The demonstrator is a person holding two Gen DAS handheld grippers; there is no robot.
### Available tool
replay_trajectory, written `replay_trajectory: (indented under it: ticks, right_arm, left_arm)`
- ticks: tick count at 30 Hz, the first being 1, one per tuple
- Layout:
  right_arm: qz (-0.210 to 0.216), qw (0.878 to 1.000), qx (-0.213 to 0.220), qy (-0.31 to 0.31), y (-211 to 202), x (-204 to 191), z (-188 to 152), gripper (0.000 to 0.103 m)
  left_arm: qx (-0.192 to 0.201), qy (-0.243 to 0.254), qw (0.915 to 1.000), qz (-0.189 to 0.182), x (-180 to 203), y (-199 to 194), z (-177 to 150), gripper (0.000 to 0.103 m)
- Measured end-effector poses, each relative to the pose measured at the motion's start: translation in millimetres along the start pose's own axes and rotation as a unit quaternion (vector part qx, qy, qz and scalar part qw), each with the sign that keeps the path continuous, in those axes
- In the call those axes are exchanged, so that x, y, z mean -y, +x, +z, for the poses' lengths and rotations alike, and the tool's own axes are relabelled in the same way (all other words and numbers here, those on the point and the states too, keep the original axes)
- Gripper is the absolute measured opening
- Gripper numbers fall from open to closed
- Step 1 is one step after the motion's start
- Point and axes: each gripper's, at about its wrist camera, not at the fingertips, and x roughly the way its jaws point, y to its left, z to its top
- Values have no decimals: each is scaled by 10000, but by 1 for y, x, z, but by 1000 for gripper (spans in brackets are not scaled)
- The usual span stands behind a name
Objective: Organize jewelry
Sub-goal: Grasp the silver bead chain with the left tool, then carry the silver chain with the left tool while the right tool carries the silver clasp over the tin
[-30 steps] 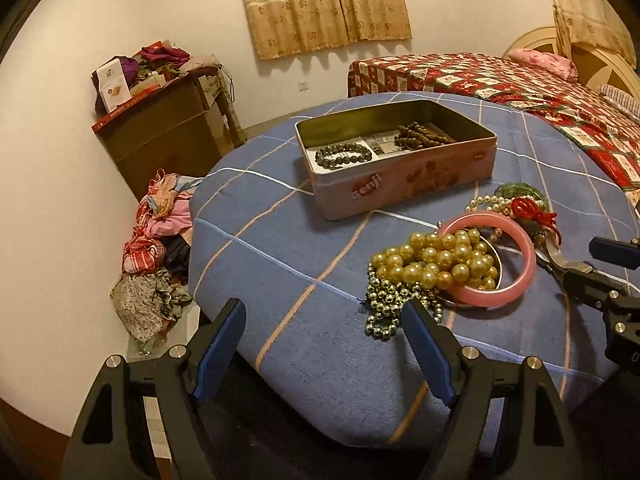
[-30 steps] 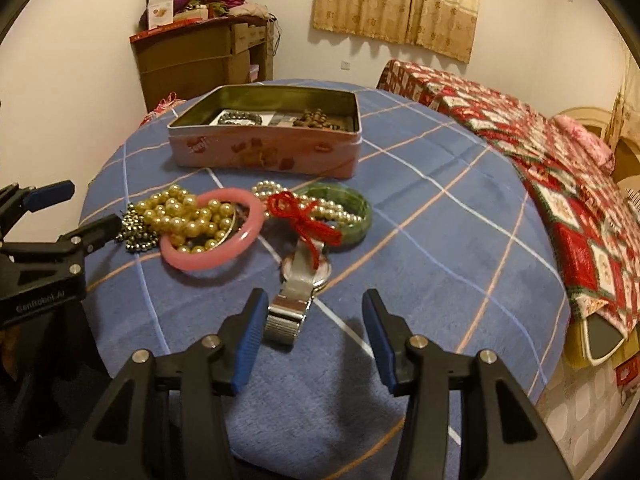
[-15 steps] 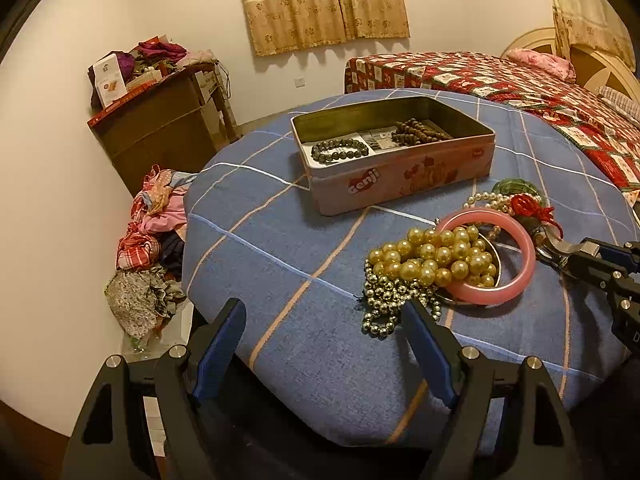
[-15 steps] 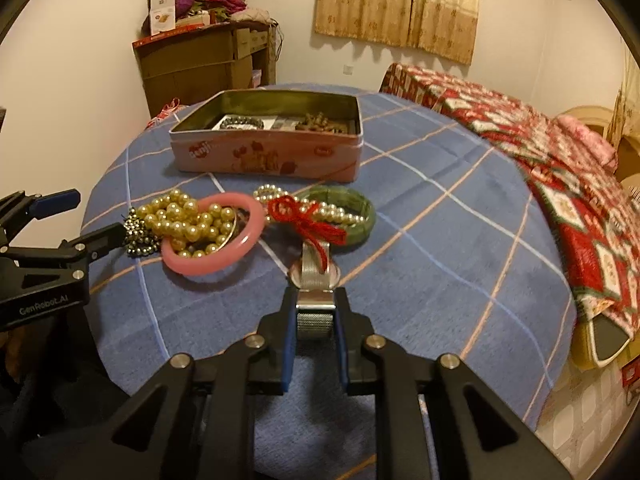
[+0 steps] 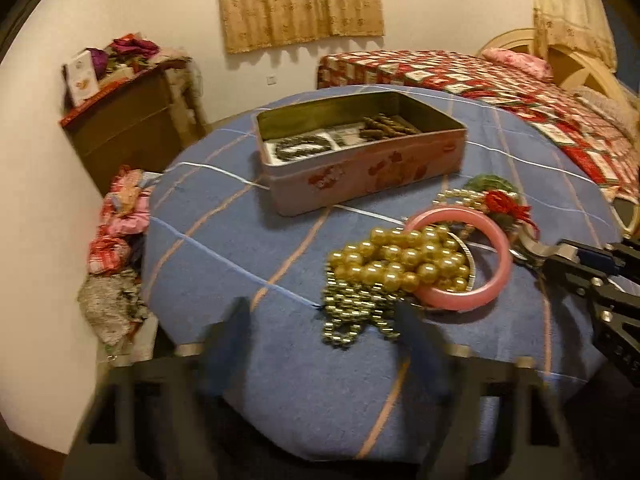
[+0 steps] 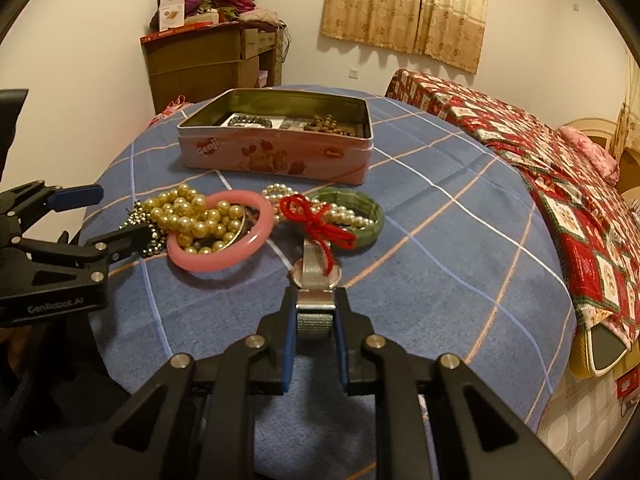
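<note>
Right gripper (image 6: 315,312): clamped on mesh watch strap (image 6: 315,318), near tabletop's (image 6: 440,240) front edge. Left gripper (image 5: 324,316): jaws just closing partway, apart, nothing between, beside small-bead strand (image 5: 352,316). Pink tin (image 6: 276,156): far edge.

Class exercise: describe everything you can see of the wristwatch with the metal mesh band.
The wristwatch lies flat on the blue checked tablecloth, silver, with a woven mesh band that looks like steel. Its round case sits mid-band, largely covered by it, so no dial shows. The right gripper is shut on the near band end. The far end runs under the red yarn bow beside the green bangle.
</note>
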Motion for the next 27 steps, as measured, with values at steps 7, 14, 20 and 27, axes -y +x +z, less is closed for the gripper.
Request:
replay_trajectory:
  ticks: [7,14,20,27]
  right_arm:
    - [-58,9997,216,-112,-7,-3,1,19]
    - [-94,9990,437,-53,-17,4,8,19]
    - [-126,9981,610,-18,-25,9,14,18]
    - [-107,9972,731,68,-32,17,21,18]
  left_arm:
    - [50,26,9995,-315,1,-5,2,13]
    - [515,99,9978,-411,-1,-38,19,13]
    - [689,-15,9962,-526,-9,-55,32,13]
    - [912,-57,9943,-546,-13,-72,44,13]
